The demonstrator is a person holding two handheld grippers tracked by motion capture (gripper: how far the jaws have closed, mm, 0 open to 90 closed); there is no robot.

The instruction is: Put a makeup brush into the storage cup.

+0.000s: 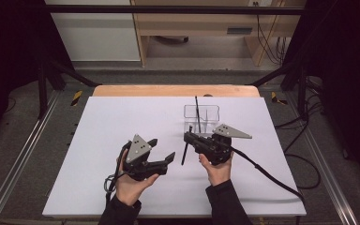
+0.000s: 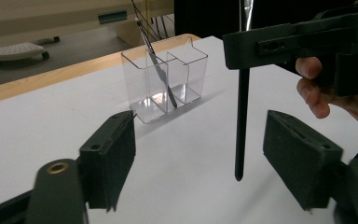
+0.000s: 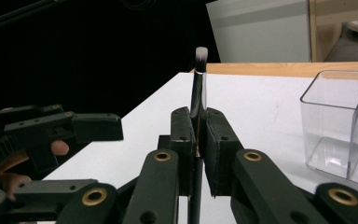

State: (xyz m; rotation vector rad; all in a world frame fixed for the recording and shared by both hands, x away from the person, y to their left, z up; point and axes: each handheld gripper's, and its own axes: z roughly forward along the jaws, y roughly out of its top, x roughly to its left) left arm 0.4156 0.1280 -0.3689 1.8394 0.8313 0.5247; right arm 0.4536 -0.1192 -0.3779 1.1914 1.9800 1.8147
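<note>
Right claw [image 3: 198,154] clenched on the makeup brush [image 3: 197,93], a light, stiff, slim stick, best gripped mid-handle; left claw [image 2: 200,158] hangs released beside it.

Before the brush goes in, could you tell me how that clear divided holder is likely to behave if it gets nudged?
The clear holder looks thin-walled and probably light, so it may slide on the smooth white table. It is taller than it is deep, and the brush already leaning in one compartment stands well above the rim, so a knock there could tip it.
</note>
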